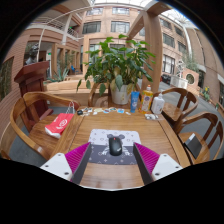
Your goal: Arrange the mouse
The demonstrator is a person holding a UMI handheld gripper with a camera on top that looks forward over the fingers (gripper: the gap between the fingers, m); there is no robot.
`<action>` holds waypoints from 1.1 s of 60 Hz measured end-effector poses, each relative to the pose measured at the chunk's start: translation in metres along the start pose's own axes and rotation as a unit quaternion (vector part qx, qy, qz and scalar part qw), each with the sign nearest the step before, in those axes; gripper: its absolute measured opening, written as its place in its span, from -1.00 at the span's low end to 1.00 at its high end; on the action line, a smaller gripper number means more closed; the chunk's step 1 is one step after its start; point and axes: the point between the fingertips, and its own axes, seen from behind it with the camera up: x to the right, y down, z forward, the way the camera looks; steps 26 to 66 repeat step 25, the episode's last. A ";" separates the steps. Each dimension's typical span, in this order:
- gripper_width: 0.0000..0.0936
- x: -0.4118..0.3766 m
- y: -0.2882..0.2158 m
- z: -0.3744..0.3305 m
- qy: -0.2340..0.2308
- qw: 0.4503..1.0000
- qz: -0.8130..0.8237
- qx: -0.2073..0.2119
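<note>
A black mouse [115, 145] lies on a grey patterned mouse mat [99, 137] in the middle of a wooden table [60, 146]. My gripper [112, 160] hovers over the table's near edge with its fingers spread wide. The magenta pads [77, 156] sit either side of the mat's near end. The mouse lies just ahead of the fingertips, between their lines, with clear gaps on both sides. Nothing is held.
A large potted plant [117, 65] stands at the table's far end, with bottles and a cup [146, 100] beside it. A red and white object [59, 123] lies on the left of the table. Wooden chairs [30, 112] ring the table on both sides.
</note>
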 end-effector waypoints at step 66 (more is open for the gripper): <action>0.82 -0.006 0.032 -0.090 -0.004 1.000 -0.013 0.015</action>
